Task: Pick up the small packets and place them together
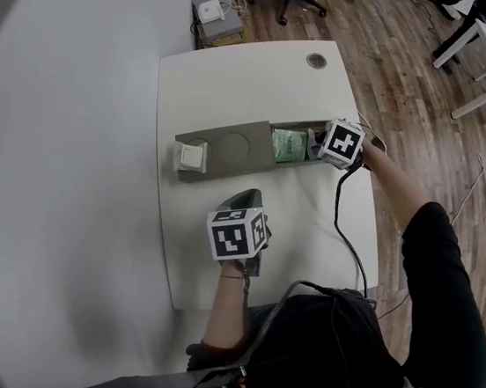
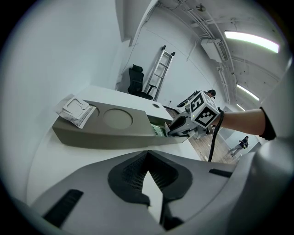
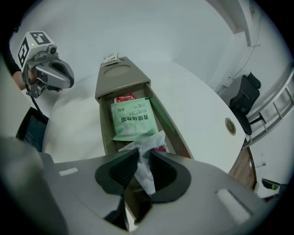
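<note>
A long grey tray lies across the white table. Its open right compartment holds a green packet, a red packet behind it and a crumpled white packet in front. My right gripper points steeply down into this compartment, shut on the white packet's upper edge; in the head view the right gripper is at the tray's right end. Two white packets rest on the tray's left end. My left gripper hovers over the table in front of the tray, shut and empty, fingertips together.
The tray's lid has a round recess. A cable grommet sits near the table's far edge. A black cable runs from the right gripper across the table. Office chairs and another desk stand on the wooden floor beyond.
</note>
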`<state>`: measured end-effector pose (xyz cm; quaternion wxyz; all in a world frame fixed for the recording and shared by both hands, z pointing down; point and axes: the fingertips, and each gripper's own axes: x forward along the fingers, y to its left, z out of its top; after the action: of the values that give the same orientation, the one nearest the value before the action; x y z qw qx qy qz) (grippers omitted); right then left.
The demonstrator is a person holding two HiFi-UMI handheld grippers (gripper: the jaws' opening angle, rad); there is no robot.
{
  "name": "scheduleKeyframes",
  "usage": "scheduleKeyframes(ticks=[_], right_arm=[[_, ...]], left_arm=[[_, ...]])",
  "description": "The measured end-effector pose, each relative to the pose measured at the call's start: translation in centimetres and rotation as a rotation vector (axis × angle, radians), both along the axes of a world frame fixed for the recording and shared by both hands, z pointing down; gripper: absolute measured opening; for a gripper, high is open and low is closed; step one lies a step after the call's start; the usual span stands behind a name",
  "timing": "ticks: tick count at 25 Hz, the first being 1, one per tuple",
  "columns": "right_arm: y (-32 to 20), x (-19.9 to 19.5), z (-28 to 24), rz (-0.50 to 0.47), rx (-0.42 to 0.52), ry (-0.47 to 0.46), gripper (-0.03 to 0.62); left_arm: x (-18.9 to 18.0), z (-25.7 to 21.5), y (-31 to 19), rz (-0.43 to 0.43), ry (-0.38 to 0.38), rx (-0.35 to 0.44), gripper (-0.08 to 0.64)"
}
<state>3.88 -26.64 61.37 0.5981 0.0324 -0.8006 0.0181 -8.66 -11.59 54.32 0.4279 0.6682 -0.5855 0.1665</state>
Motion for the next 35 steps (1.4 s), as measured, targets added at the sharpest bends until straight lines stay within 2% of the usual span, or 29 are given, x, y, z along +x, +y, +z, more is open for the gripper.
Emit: scheduleKeyframes(ticks=[7,13,22,30,35], right_arm=[[-0.3,-0.5,-3.9,0.016,0.049,-0.084,0.081],[0.8,-3.4,-7.5,-0.04,0.084,-0.165,0.08],[5.3,-12.4,-10.1,-0.196,0.066,-0.269,0.079],[8.6,-19.8,-10.0,-0.357,0.062,-0.299,0.078],[10.2,-22.4,-9.2,-0.401,0.045,-0.28,0.078]], left_arm=[[0.3,-0.4,0.1,0.006,0.0,0.014,-0.003],[0.5,-1.0,0.7,0.002,0.001,0.028,-0.003],[-0.7,-1.5,2.6,-0.039,0.0,0.04,-0.003],[-2.7,-1.0,4.8,-0.113,0.005,0.029,-0.003],[-4.0,-1.2,6.0,-0.154,0.003,0.027,-0.003]])
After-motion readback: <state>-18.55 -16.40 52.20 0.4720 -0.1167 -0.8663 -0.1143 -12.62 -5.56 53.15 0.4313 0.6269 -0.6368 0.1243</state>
